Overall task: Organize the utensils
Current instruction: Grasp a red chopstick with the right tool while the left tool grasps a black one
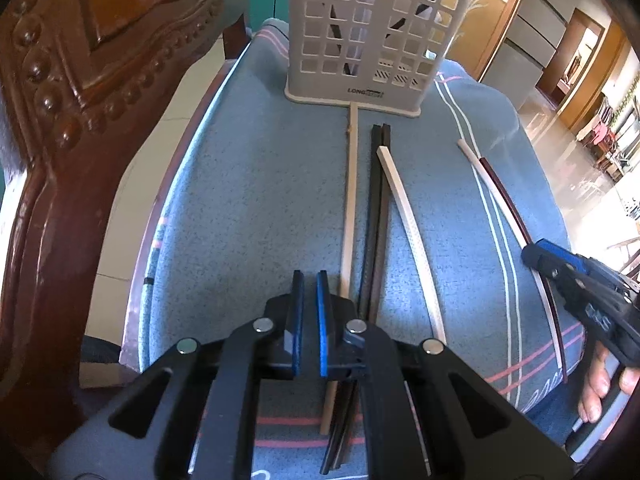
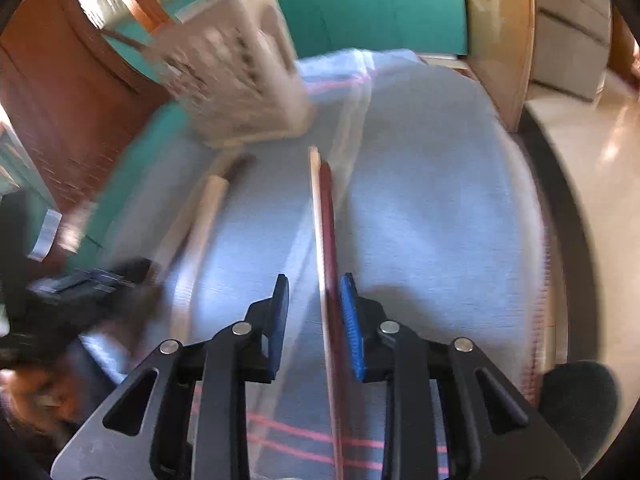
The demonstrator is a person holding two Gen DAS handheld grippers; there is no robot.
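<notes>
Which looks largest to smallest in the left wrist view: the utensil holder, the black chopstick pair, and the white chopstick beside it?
1. Utensil holder: broadest by far.
2. Black chopstick pair: longest, though its near end runs under the tongs close to the camera, which stretches it.
3. White chopstick: shorter and thinner.

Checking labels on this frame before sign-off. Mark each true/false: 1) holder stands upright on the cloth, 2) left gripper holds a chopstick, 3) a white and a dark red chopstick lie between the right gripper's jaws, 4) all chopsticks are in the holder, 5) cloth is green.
1) True: the holder stands upright on the cloth.
2) False: the left gripper is shut on nothing; the tan chopstick lies beside it.
3) True: white chopstick, dark red chopstick, right gripper.
4) False: several lie on the cloth.
5) False: blue-grey.
</notes>
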